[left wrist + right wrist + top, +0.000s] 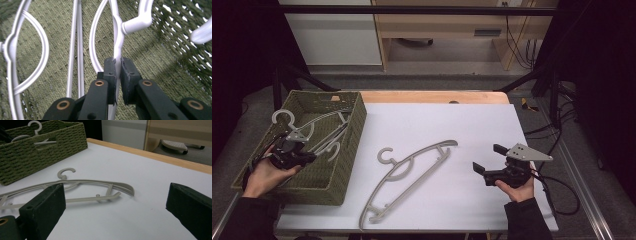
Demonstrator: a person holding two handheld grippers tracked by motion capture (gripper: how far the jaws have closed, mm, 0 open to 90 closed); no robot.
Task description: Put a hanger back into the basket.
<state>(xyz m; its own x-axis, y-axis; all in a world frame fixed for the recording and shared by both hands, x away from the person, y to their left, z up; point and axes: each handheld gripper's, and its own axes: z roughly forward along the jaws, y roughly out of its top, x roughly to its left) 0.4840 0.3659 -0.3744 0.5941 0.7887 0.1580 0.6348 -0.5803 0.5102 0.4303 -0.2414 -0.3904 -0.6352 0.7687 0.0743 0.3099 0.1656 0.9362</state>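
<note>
Pale grey plastic hanger (pixel 117 47) in the olive-green woven basket (pixel 354 131), clamped at a thin upright strut between the pads of the left tongs (pixel 118 75); jaws nearly together, pressing on the strut from both sides. Branching off just above the grip, a thicker curved arm of the same hanger, up toward the basket's openwork wall. Lying beside it on the basket's woven floor: more pale grey hanger parts, namely two thin straight bars (pixel 76 50) side by side and a looped shoulder piece (pixel 25 50) farther off. Seen from the high view, left tongs (pixel 294 150) inside the basket near its front-left corner, held by the left hand (pixel 262 176), with one hook (pixel 284 116) poking above the basket's left rim. Basket at the left edge of the white worktop (pixel 472 125), overhanging it a little.

Out on the worktop, well apart from the basket, a second pale grey plastic hanger (pixel 412 175) lying flat, slanted from the front edge toward the middle, hook toward the basket. Right tongs (pixel 489 159) near the right edge, held low in the right hand (pixel 517 190), jaws spread wide, nothing between them, aimed at the flat hanger.
</note>
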